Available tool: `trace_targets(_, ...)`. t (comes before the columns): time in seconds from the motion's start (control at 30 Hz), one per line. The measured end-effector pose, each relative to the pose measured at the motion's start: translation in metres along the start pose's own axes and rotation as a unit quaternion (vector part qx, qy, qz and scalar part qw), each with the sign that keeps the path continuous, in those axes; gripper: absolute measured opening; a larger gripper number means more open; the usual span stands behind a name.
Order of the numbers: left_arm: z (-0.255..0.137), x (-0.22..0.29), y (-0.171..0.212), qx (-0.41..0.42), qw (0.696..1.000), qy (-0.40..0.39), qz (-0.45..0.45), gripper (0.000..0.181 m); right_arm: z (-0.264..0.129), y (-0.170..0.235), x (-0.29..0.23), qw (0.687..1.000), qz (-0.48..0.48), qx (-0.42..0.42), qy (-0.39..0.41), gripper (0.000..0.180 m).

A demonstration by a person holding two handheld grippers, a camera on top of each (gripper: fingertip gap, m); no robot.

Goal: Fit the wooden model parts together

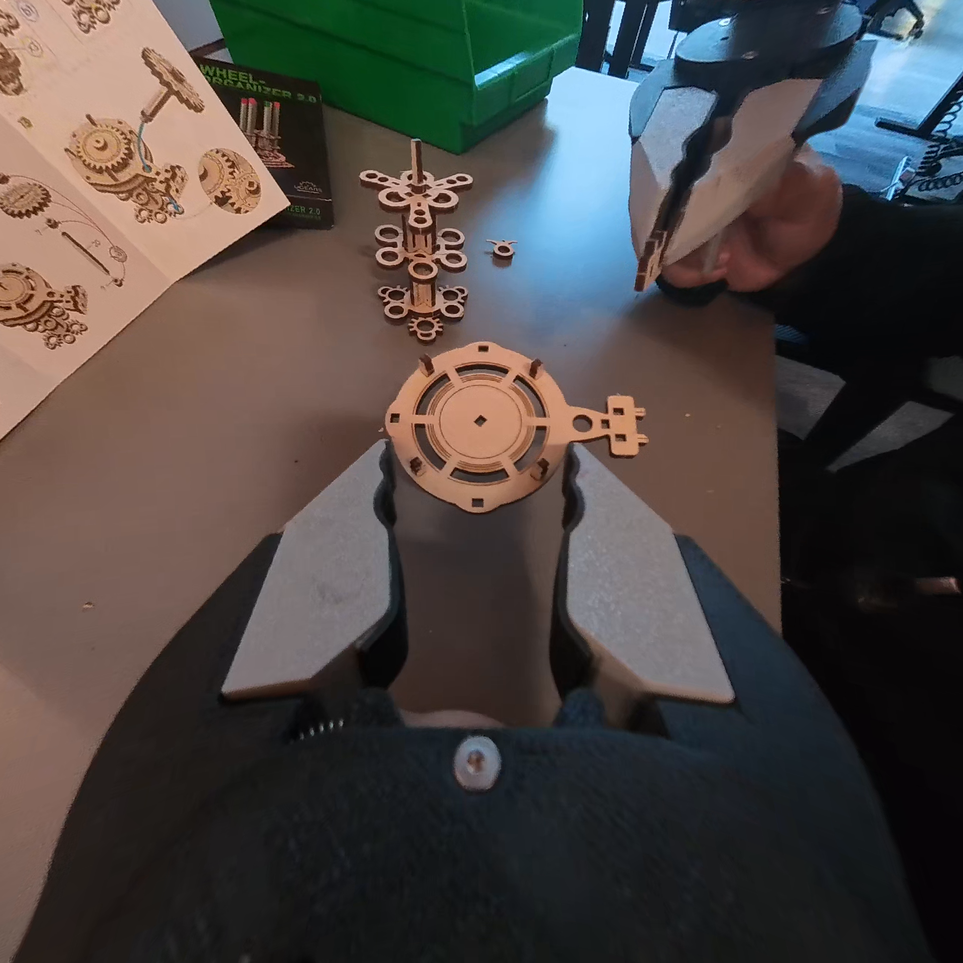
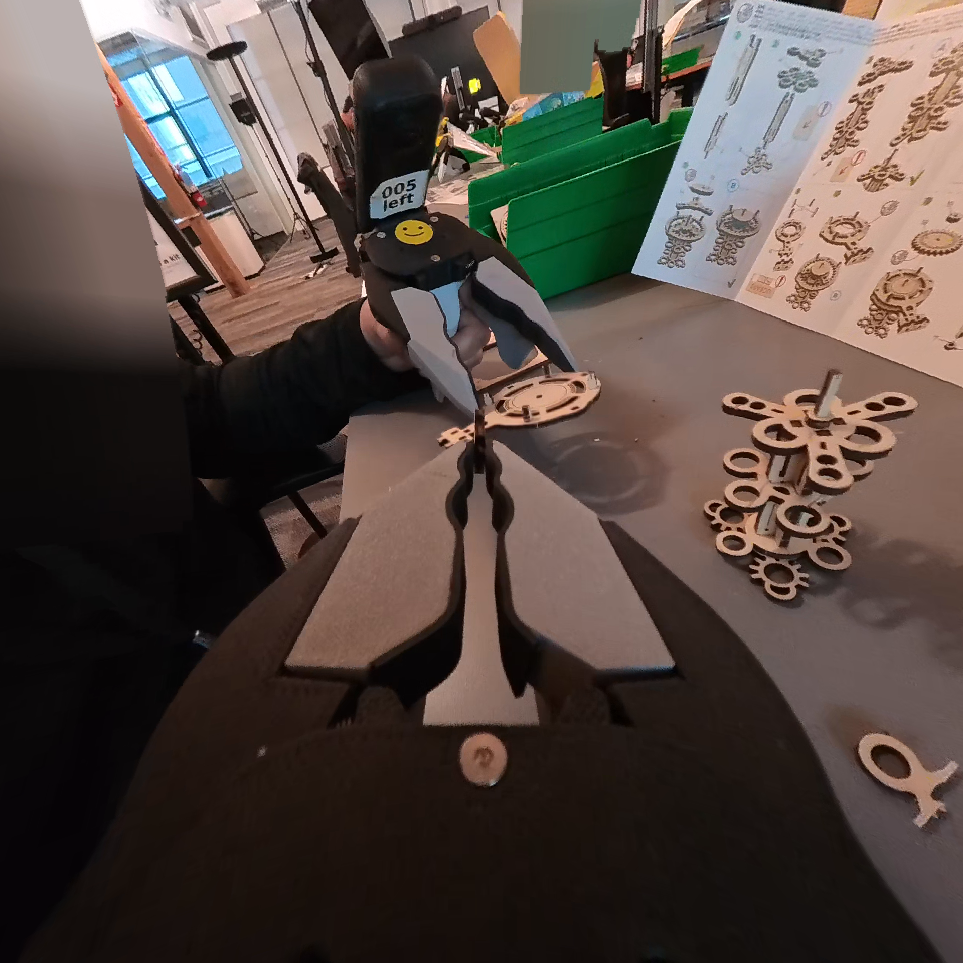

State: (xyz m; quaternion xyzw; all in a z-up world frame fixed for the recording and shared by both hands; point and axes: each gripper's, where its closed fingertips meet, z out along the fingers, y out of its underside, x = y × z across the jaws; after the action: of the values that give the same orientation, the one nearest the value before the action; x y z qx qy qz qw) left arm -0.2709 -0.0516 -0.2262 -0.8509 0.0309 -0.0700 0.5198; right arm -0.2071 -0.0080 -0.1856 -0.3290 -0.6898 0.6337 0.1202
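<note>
Left gripper (image 1: 475,471), lower centre of the left wrist view, grasps the round wooden base plate (image 1: 482,424) by its rim, fingers spread wide on either side; the plate is held off the grey table (image 1: 208,469), roughly level, its shadow visible beneath in the right wrist view. Several thin pegs stand up from the ring, and a tabbed arm (image 1: 617,422) sticks out toward the frame's right. Right gripper (image 2: 479,458), centre of the right wrist view, is clenched on a small flat wooden piece (image 2: 478,443), edge-on and too thin to identify; it sits right at the tabbed arm (image 2: 461,433), contact not clear. In the left wrist view the same gripper (image 1: 649,260) appears upper right, piece at its tip. Beyond, in the upper centre of that view, stands the tiered ring tower (image 1: 419,250) with a post on top, a small loose ring piece (image 1: 502,247) just to its right, the instruction sheet (image 1: 104,182) upper left, a dark kit booklet (image 1: 281,140) and a green bin (image 1: 396,57) behind. Risks, as I judge them: the rim hold is shallow, so side pressure from the right could twist or pop the plate out; a misaligned small piece may snap a tab or slip from the pinch; the thin pegs could bend if bumped; a dropped plate could knock the tower over.
</note>
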Motion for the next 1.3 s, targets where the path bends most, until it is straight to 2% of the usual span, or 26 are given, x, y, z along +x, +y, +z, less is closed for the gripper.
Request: trace_targets(1.3,-0.0001,-0.0032,0.0006,-0.001,1.0,0.009,-0.027,0.062,0.0015,0.0016,-0.0007,1.0,-0.01,-0.007,0.007,0.0)
